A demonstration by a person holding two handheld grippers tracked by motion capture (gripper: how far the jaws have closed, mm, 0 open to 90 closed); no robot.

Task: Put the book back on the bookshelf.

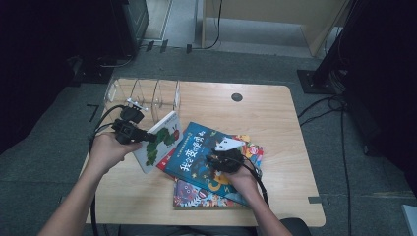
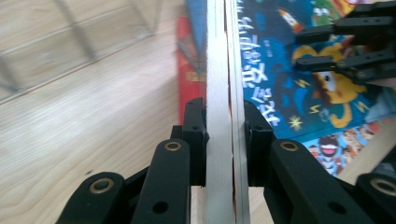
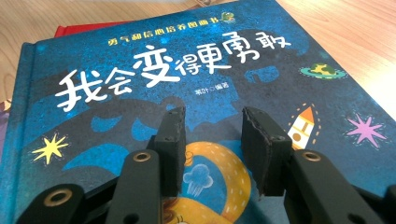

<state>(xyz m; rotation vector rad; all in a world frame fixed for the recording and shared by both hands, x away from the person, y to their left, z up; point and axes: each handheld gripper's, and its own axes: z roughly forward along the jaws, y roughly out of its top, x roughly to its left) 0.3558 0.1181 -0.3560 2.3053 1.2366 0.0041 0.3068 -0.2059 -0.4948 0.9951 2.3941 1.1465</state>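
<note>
A white picture book with a green caterpillar (image 1: pixel 161 139) is lifted and tilted at the table's left. My left gripper (image 1: pixel 146 136) is shut on its near edge. In the left gripper view both pads (image 2: pixel 195 135) press on the book's pale edge (image 2: pixel 219 70). A blue book with white Chinese lettering (image 1: pixel 194 147) lies on top of a stack of flat books. My right gripper (image 1: pixel 212 160) hovers over its cover. In the right gripper view the right gripper (image 3: pixel 212 121) stands open above the blue cover (image 3: pixel 140 70), nothing between its fingers. It also shows in the left gripper view, as the right gripper (image 2: pixel 299 46).
A clear acrylic divider rack (image 1: pixel 142 93) stands at the table's back left, just behind the lifted book. Under the blue book lie a red book (image 1: pixel 167 161) and a colourful one (image 1: pixel 196 197). A round grommet (image 1: pixel 237 97) is set in the wooden table (image 1: pixel 275 123).
</note>
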